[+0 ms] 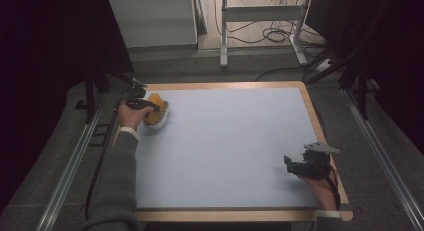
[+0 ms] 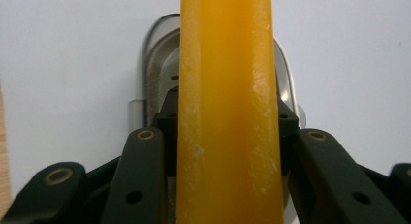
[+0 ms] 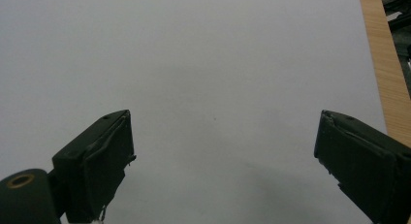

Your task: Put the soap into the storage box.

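The left claw [image 2: 228,122] grips a long yellow-orange bar [image 2: 228,107] directly above a clear tray [image 2: 155,64] at the desk's [image 1: 225,141] far-left corner, while the right claw [image 3: 223,161] gapes empty, well apart.

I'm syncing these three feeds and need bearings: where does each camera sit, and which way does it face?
High view: above the person's side, looking forward and down on the table; both forearms, left gripper, right gripper.
Left gripper view: along its jaws, shut on the orange piece over a white dish.
Right gripper view: along open jaws, over bare table.
Shared: the orange piece, high and left gripper views.
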The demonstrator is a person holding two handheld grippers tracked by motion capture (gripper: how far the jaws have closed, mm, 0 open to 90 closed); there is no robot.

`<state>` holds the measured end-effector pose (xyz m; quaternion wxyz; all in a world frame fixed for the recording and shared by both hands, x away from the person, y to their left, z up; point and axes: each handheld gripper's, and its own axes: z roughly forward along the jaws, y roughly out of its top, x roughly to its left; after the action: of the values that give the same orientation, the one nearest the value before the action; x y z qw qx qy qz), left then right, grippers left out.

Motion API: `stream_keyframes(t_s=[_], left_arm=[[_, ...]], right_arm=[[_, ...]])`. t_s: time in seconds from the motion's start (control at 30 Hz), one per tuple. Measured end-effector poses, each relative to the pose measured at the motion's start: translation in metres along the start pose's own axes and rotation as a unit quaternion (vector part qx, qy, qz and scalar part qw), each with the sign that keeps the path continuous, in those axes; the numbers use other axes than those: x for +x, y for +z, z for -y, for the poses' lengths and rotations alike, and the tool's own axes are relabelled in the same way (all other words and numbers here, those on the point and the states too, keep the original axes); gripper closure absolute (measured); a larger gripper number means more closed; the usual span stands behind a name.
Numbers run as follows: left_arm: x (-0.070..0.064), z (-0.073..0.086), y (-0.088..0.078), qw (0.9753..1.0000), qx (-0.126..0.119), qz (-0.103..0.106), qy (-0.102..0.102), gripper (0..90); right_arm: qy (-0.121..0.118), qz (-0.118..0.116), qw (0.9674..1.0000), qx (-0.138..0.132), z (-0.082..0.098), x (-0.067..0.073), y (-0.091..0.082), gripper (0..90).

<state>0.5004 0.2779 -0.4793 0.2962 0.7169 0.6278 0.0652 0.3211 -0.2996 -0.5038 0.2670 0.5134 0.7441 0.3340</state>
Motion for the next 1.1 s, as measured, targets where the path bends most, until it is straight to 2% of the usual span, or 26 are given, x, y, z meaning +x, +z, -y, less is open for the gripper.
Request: stream_keyframes(t_s=[0.07,0.1,0.2,0.23,0.27,0.3,0.33,0.37,0.4,0.43,0.47,0.5,0.53,0.57,0.6,0.63,0.67,0.7,0.83,0.93,1.03,1.1], left_arm=[[-0.002,-0.001,-0.003,1.0,-0.001,0.003,0.003,55.3],[-0.004,-0.002,-0.005,0.9999,-0.005,-0.006,0.008,46.5],[-0.007,-0.003,-0.016,0.9992,-0.03,-0.026,0.009,31.0],[-0.007,-0.002,-0.019,0.9988,-0.034,-0.033,0.01,31.0],[-0.008,-0.001,-0.026,0.9975,-0.045,-0.054,0.011,23.7],[-0.008,-0.001,-0.026,0.9975,-0.045,-0.054,0.011,20.1],[-0.011,0.001,-0.032,0.996,-0.054,-0.069,0.019,18.0],[-0.011,0.001,-0.032,0.996,-0.054,-0.069,0.019,18.2],[-0.016,0.004,-0.039,0.9965,-0.062,-0.048,0.028,17.7],[-0.016,0.004,-0.039,0.9965,-0.062,-0.048,0.028,17.6],[-0.021,0.008,-0.045,0.9958,-0.071,-0.04,0.041,17.5],[-0.021,0.008,-0.045,0.9958,-0.071,-0.04,0.041,17.5],[-0.026,0.011,-0.051,0.9954,-0.074,-0.025,0.055,17.5],[-0.026,0.011,-0.051,0.9954,-0.074,-0.025,0.055,17.5],[-0.03,0.015,-0.055,0.9949,-0.078,-0.009,0.064,17.5],[-0.03,0.015,-0.055,0.9949,-0.078,-0.009,0.064,17.5],[-0.032,0.019,-0.059,0.9943,-0.081,0.008,0.069,17.6],[-0.033,0.021,-0.061,0.9939,-0.083,0.016,0.07,17.7],[-0.035,0.027,-0.064,0.9929,-0.085,0.031,0.078,18.1],[-0.04,0.038,-0.066,0.9914,-0.084,0.04,0.092,18.4],[-0.042,0.049,-0.067,0.9893,-0.088,0.06,0.099,19.7],[-0.043,0.052,-0.067,0.9887,-0.091,0.062,0.101,20.0]], right_arm=[[0.0,0.0,1.0,-0.001,0.0,0.0,0.0,7.0],[0.001,-0.003,1.0,0.0,0.0,0.0,-0.001,7.0],[0.002,-0.009,1.0,-0.002,-0.001,0.001,-0.001,7.0],[0.002,-0.009,1.0,-0.002,-0.001,0.001,-0.001,7.0],[0.001,-0.01,1.0,-0.001,-0.001,0.002,-0.001,7.0],[0.001,-0.01,1.0,-0.001,-0.001,0.002,-0.001,7.0],[0.0,-0.011,0.9999,-0.002,-0.002,0.002,-0.001,7.0],[0.0,-0.011,0.9999,-0.002,-0.002,0.002,-0.001,7.0],[0.001,-0.013,0.9999,-0.003,-0.002,0.002,-0.002,7.0],[0.001,-0.013,0.9999,-0.003,-0.002,0.002,-0.002,7.0],[0.003,-0.012,0.9999,-0.005,-0.003,0.002,-0.003,7.0],[0.003,-0.012,0.9999,-0.005,-0.003,0.002,-0.003,7.0],[0.003,-0.011,0.9999,-0.005,-0.003,0.002,-0.003,7.0],[0.003,-0.011,0.9999,-0.005,-0.003,0.002,-0.003,7.0],[0.003,-0.011,0.9999,-0.004,-0.003,0.003,-0.003,7.0],[0.003,-0.011,0.9999,-0.004,-0.003,0.003,-0.003,7.0],[0.0,-0.011,0.9999,-0.004,-0.003,0.003,-0.003,7.0],[0.0,-0.012,0.9999,-0.004,-0.003,0.003,-0.003,7.0],[-0.001,-0.01,0.9999,-0.004,-0.003,0.003,-0.002,7.0],[-0.001,-0.01,0.9999,-0.004,-0.005,0.004,-0.001,7.0],[-0.004,-0.012,0.9999,-0.003,-0.005,0.006,0.0,7.1],[-0.004,-0.012,0.9999,-0.002,-0.005,0.006,0.0,7.0]])
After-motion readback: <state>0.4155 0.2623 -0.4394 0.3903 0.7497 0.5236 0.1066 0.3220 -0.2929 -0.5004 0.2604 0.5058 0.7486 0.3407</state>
